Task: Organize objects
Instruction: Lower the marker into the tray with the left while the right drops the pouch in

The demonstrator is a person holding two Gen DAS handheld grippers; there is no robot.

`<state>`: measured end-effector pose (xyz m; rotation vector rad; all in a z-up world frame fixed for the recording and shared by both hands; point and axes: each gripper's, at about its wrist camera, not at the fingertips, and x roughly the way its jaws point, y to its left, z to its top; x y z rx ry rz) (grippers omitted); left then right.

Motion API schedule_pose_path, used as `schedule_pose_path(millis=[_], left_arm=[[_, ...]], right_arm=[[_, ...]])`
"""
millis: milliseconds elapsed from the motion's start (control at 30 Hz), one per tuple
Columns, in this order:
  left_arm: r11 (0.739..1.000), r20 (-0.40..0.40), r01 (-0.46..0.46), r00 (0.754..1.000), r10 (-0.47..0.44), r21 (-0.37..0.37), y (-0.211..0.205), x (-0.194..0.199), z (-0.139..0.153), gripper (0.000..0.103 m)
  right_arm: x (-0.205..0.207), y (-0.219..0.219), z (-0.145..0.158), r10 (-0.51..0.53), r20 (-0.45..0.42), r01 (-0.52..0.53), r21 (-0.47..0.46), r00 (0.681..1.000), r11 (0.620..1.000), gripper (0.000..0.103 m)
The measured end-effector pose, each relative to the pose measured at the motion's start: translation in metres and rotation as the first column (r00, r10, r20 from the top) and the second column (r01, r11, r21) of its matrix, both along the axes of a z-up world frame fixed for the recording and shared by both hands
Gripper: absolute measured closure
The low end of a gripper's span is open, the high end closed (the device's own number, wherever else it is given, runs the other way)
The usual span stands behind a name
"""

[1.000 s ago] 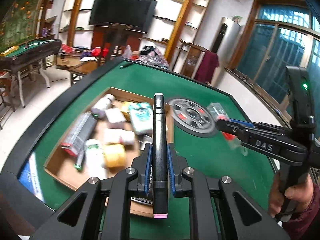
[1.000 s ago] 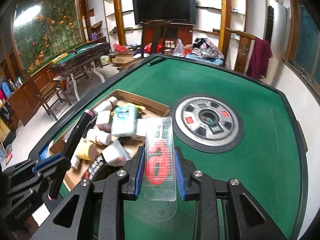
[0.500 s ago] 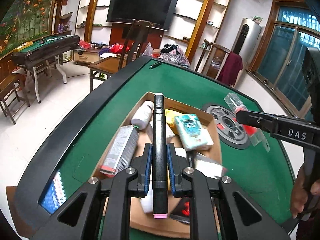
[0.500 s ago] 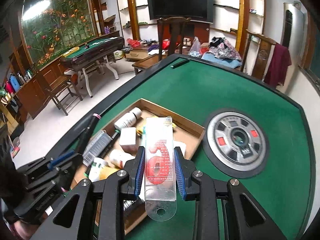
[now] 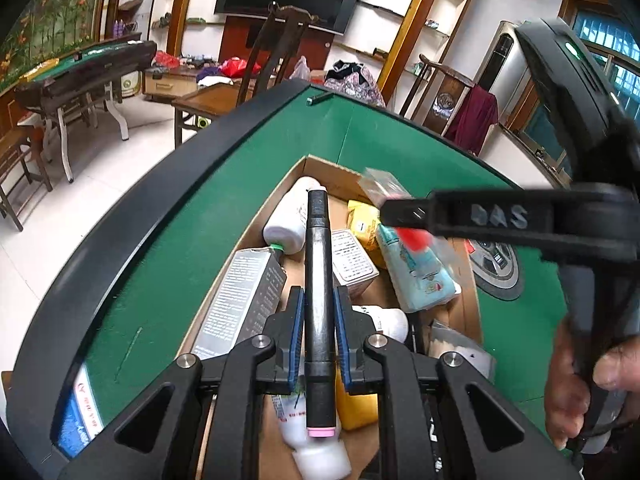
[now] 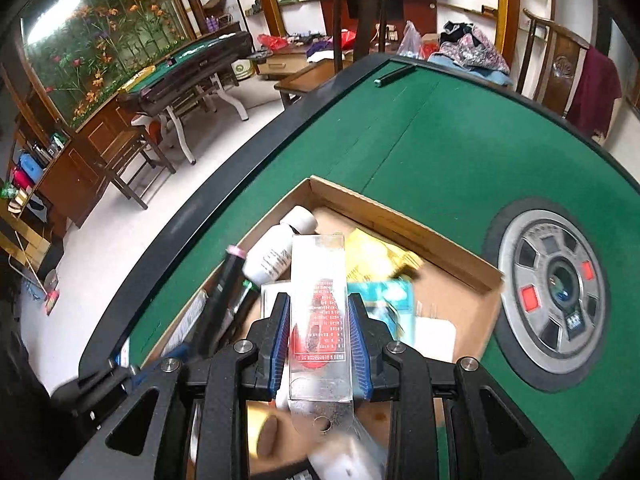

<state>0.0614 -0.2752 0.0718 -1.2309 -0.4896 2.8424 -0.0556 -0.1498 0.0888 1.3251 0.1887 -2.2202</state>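
Observation:
My left gripper (image 5: pixel 319 304) is shut on a black marker (image 5: pixel 318 272) with a pink end cap, held lengthwise above the cardboard box (image 5: pixel 320 168). My right gripper (image 6: pixel 319 316) is shut on a clear plastic package (image 6: pixel 319 300) with red print, and it also hangs over the cardboard box (image 6: pixel 400 220). The box holds several items: a white bottle (image 5: pixel 288 220), a grey carton (image 5: pixel 240 300), a small white box (image 5: pixel 354 260), a yellow packet (image 5: pixel 362 220) and a teal pack (image 5: pixel 420 280). The right gripper (image 5: pixel 394 212) shows in the left wrist view, blurred, with a hand (image 5: pixel 580 380) on its handle.
The box lies on a green felt table (image 6: pixel 460 140) with a black rim (image 5: pixel 132 220). A round grey hub (image 6: pixel 552 292) sits in the table's middle. A dark pen (image 6: pixel 394 74) lies at the far edge. Chairs, another table and shelves stand beyond.
Both grippers have moved left and lower, from beside the hub to over the box, each still holding its item. The box now fills the lower middle of both views.

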Motion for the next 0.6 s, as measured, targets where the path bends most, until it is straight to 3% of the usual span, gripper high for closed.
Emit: schedule_pose_path(millis=[400,600], left_arm=[[0.998,0.015,0.009,1.0,-0.01,0.065,-0.006,-0.012,-0.018,0.089],[0.998,0.021,0.009,1.0,-0.01,0.057,-0.001,-0.013,-0.023,0.089]], right_arm=[[-0.047,-0.033,-0.034,-0.017,0.038,0.014,0.075,0.999,0.997,0.072],[-0.06,-0.032,-0.043,-0.046,0.056,0.042,0.078,0.997,0.996,0.072]])
